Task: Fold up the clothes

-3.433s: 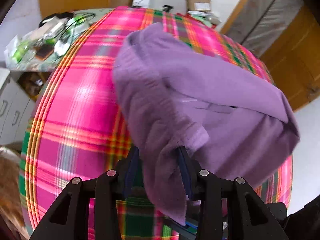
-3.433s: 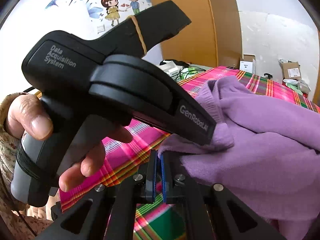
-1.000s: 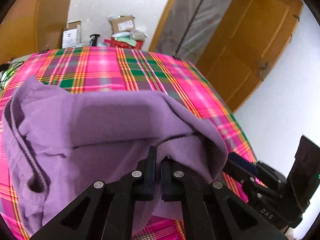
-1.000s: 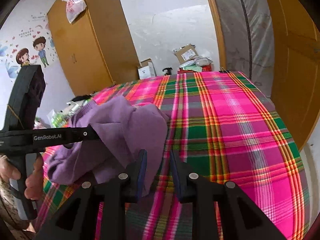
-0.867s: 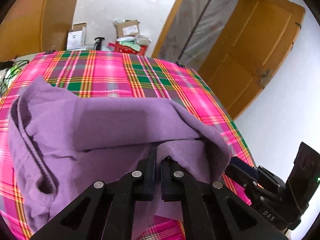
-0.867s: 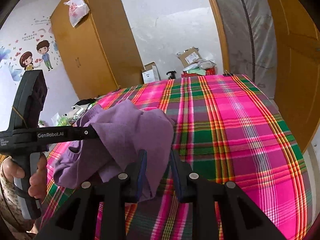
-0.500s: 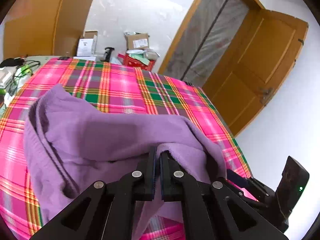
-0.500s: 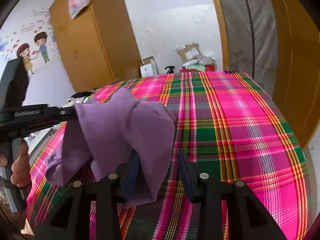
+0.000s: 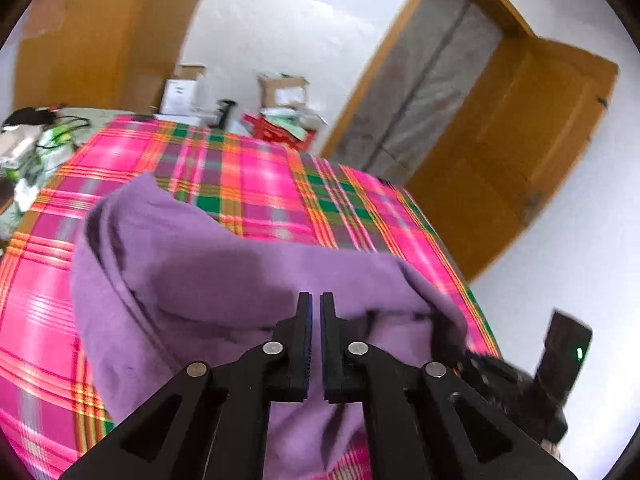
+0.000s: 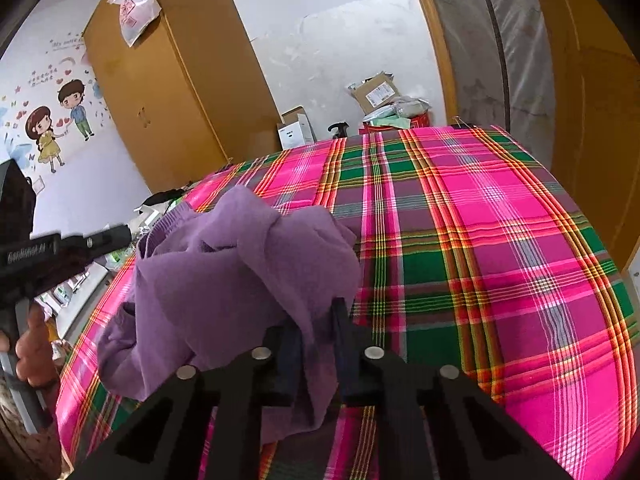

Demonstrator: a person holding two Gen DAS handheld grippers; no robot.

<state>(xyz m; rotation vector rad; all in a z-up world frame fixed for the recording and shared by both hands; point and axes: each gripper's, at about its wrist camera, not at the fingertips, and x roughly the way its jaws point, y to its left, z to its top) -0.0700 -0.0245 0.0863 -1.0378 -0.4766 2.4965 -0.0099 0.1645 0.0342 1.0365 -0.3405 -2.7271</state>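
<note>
A purple knit garment lies bunched on the pink and green plaid cover. In the left wrist view my left gripper is shut, its tips bare above the fabric, with nothing seen between them. My right gripper is shut on a fold of the purple garment, which hangs down between its fingers over the plaid cover. The right gripper's body shows at lower right, tips buried in fabric. In the right wrist view the left gripper points at the garment's left edge, held by a hand.
Cardboard boxes stand past the far edge of the cover. A cluttered side surface is on the left. A wooden door is at right and a wooden wardrobe at back left. Bare plaid stretches to the right of the garment.
The left gripper's tips, earlier covered by the purple fabric, now show bare. The right gripper's fingers have closed in on the fold hanging between them. Both views have tilted up a little.
</note>
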